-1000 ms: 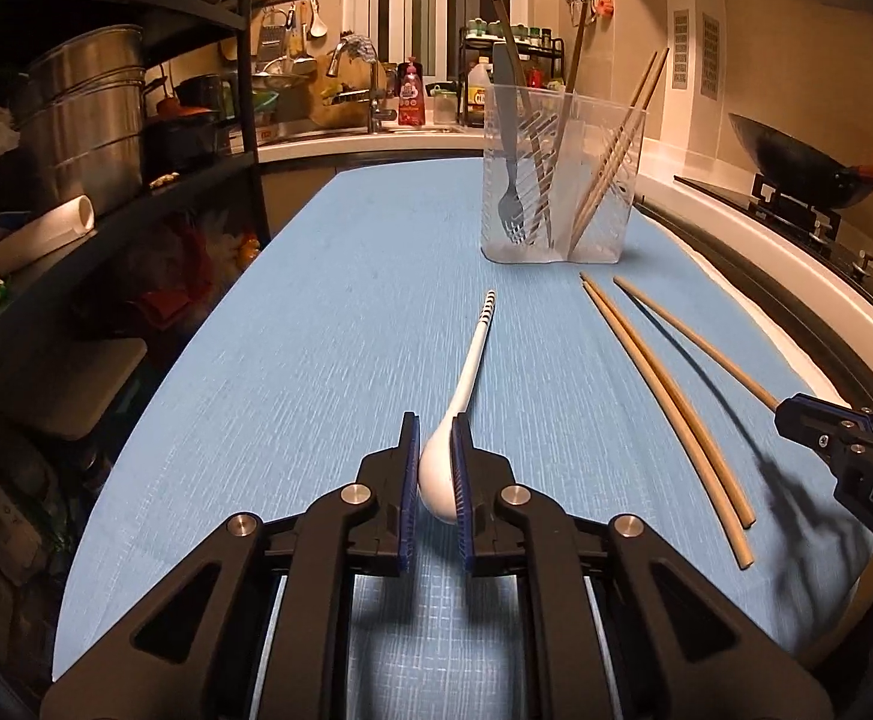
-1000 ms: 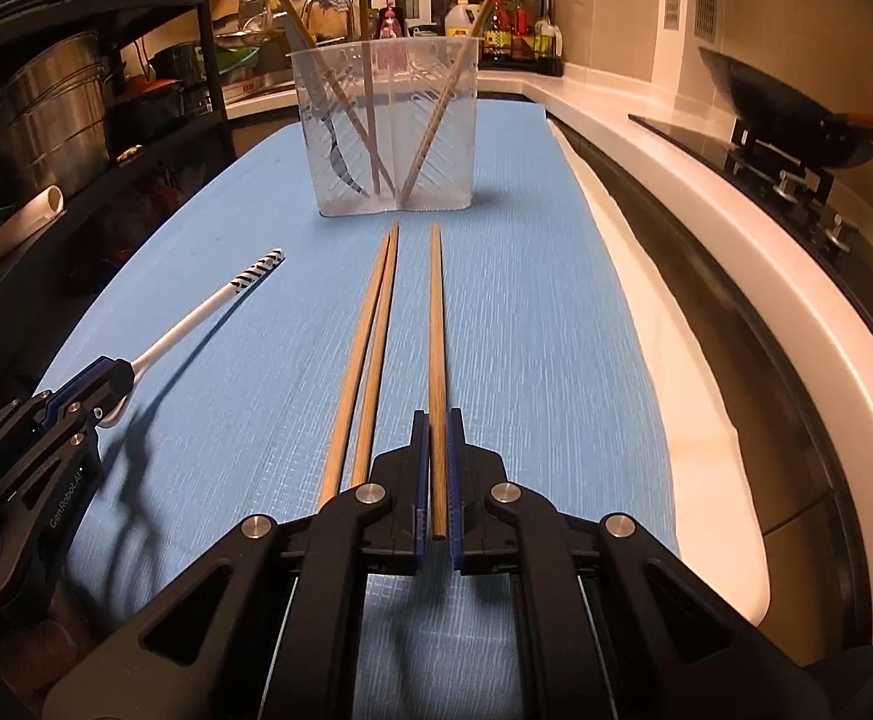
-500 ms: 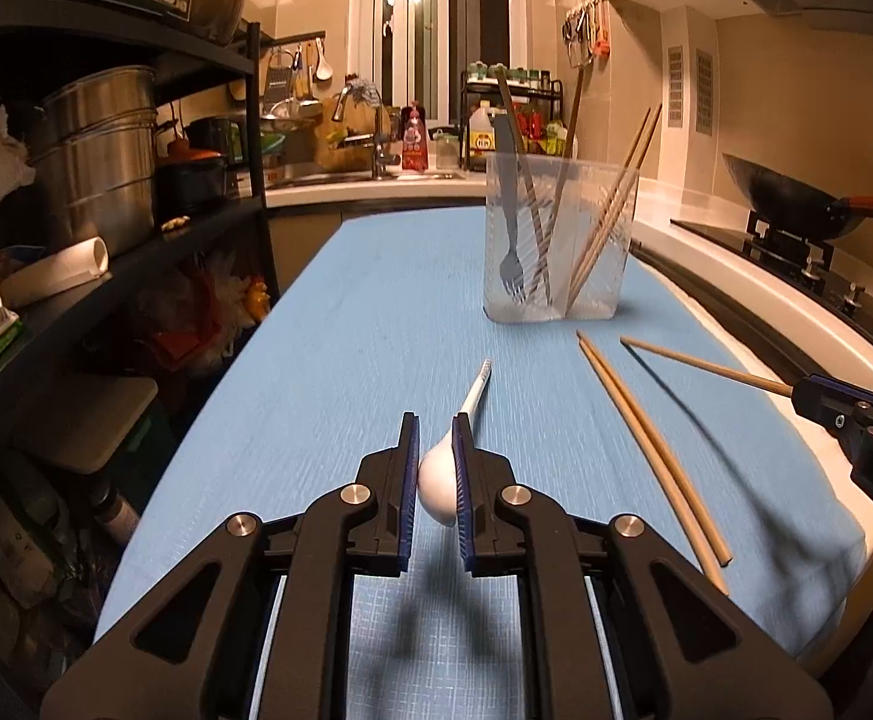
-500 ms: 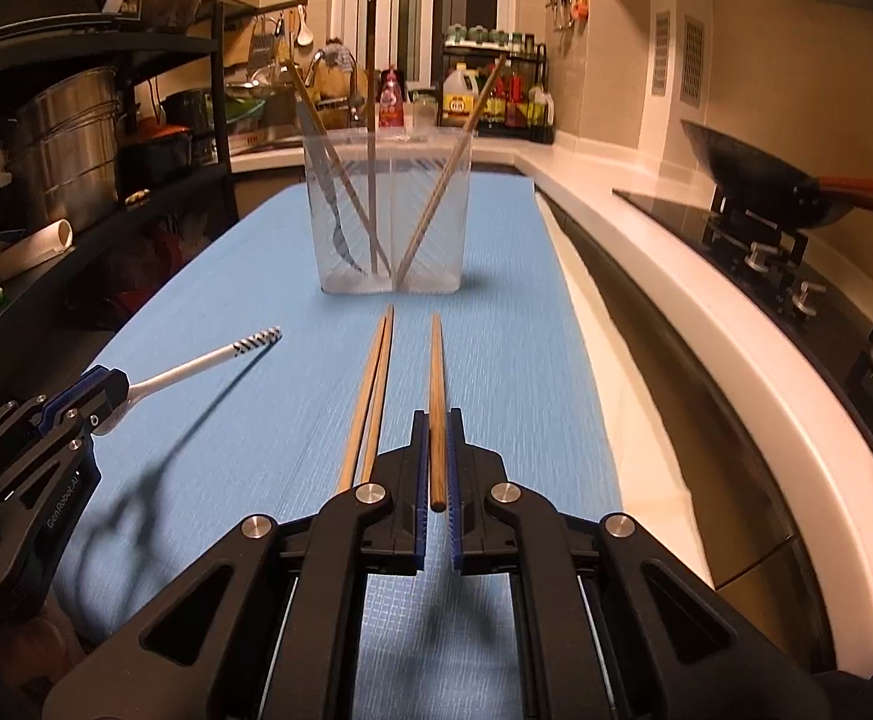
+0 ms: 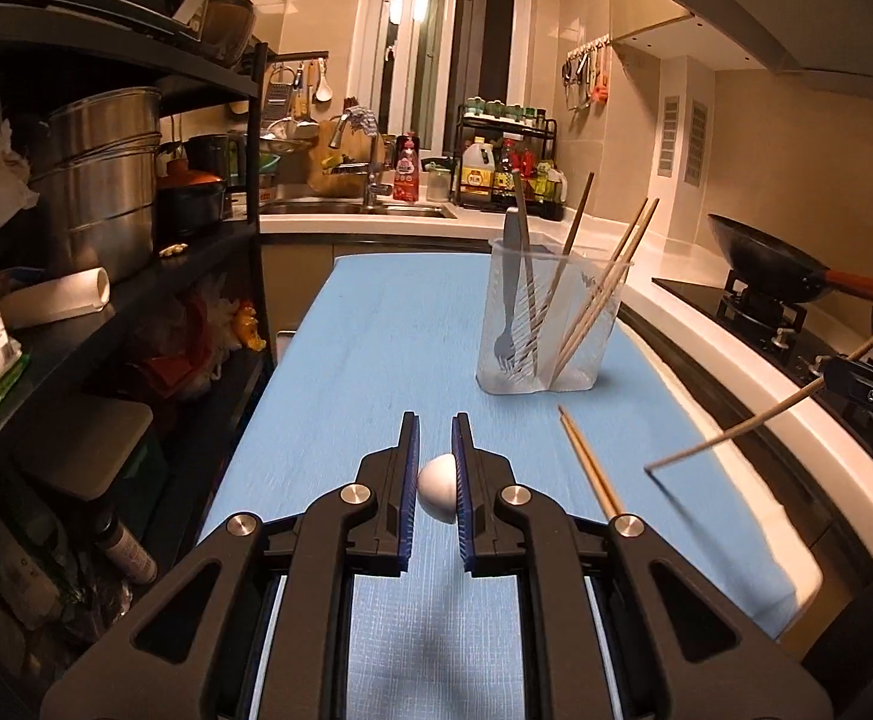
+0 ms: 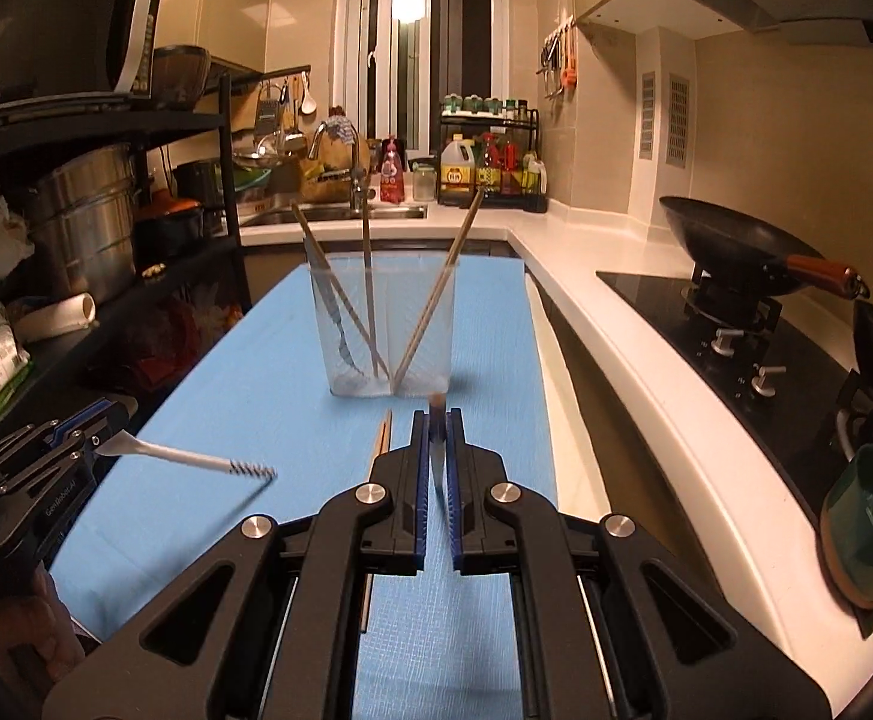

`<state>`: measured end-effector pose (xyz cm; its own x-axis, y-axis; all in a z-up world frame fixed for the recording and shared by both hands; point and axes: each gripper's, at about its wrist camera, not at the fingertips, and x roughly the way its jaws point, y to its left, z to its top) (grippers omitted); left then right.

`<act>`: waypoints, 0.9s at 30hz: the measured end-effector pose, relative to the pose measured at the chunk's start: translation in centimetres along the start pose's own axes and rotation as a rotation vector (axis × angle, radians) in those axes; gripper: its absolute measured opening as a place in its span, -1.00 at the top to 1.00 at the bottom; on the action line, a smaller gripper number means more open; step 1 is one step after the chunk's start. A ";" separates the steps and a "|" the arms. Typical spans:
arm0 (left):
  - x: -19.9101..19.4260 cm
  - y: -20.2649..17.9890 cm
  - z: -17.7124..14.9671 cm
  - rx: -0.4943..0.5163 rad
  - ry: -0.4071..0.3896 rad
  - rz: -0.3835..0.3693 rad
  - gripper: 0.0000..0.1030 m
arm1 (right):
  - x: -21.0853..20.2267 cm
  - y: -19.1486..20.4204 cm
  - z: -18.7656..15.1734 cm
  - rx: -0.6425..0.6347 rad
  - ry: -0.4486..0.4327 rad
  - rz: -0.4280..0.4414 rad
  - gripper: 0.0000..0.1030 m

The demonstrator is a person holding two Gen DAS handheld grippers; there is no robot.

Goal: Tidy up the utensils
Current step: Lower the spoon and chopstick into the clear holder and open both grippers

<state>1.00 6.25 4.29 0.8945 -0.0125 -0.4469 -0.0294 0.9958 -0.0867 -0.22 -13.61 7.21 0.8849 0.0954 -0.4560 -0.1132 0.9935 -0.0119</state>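
Right wrist view: left tool [image 6: 106, 423] reads "GenRobot.AI".

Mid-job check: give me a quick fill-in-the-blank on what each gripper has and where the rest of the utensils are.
1. The left gripper is shut on a white ____.
2. The right gripper is shut on a single ____.
3. The fork stands inside the clear ____.
4. Two chopsticks lie on the ____ mat.

Missing words: spoon; chopstick; container; blue
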 end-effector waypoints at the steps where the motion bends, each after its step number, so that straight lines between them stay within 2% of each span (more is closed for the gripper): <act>1: -0.1 0.2 0.5 -0.003 0.010 -0.012 0.79 | -0.3 0.0 0.6 0.001 -0.002 0.004 0.89; 8: -1.0 0.1 4.8 0.037 0.085 -0.066 0.79 | -2.2 0.2 3.8 0.003 -0.029 0.020 0.89; 11: -1.2 -0.4 6.2 0.062 0.122 -0.061 0.79 | -2.4 0.3 4.6 0.003 -0.015 0.020 0.89; 18: -1.7 -1.9 7.5 0.143 0.179 -0.020 0.79 | -2.8 0.6 5.4 -0.003 0.026 0.012 0.89; 27: -1.8 -2.2 8.6 0.168 0.219 -0.038 0.79 | -2.5 -0.1 7.3 0.012 0.057 0.019 0.89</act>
<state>3.32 4.83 12.93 0.7750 -0.0514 -0.6298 0.0934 0.9951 0.0338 0.83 -13.46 14.84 0.8554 0.1108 -0.5060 -0.1238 0.9923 0.0079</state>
